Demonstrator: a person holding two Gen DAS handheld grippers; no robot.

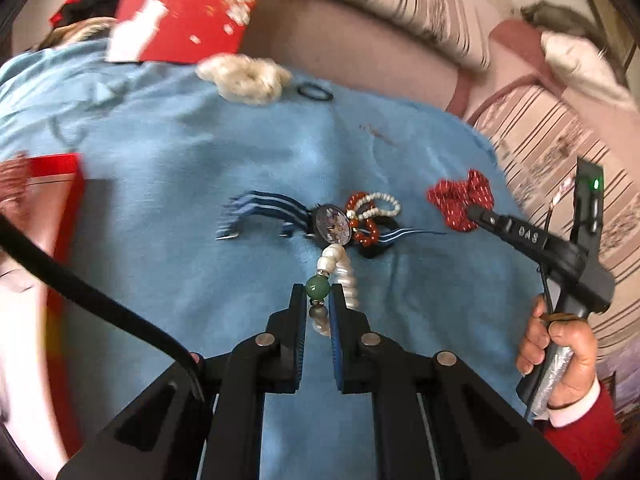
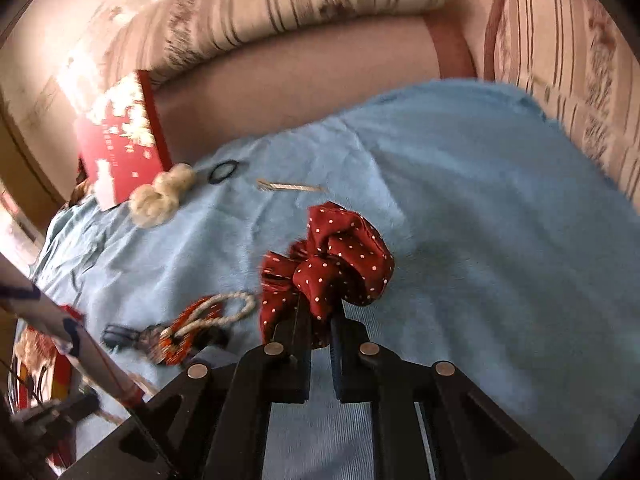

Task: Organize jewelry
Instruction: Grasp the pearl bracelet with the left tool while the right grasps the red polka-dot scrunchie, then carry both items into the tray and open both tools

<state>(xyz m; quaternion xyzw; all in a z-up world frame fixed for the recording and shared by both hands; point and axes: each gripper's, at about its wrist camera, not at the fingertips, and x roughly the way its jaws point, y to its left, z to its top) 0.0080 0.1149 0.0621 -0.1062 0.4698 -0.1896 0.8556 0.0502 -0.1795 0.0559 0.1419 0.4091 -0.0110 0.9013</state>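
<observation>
Nearest you, your left gripper point(image 1: 318, 300) pinches the pearl bracelet point(image 1: 340, 268) at its green bead point(image 1: 318, 286), jaws pressed onto it, near the middle of the blue blanket point(image 1: 180, 160). Lift slowly: the strand touches the watch point(image 1: 333, 226) and the red bead bracelet point(image 1: 362, 220), and may drag them. Your right gripper point(image 2: 320, 316) clamps the red dotted scrunchie point(image 2: 332, 260), toward the blanket's right edge. Keep both grips firm and carry each piece clear of the pile, which probably belongs in the red box point(image 1: 60, 200) at the left edge.
</observation>
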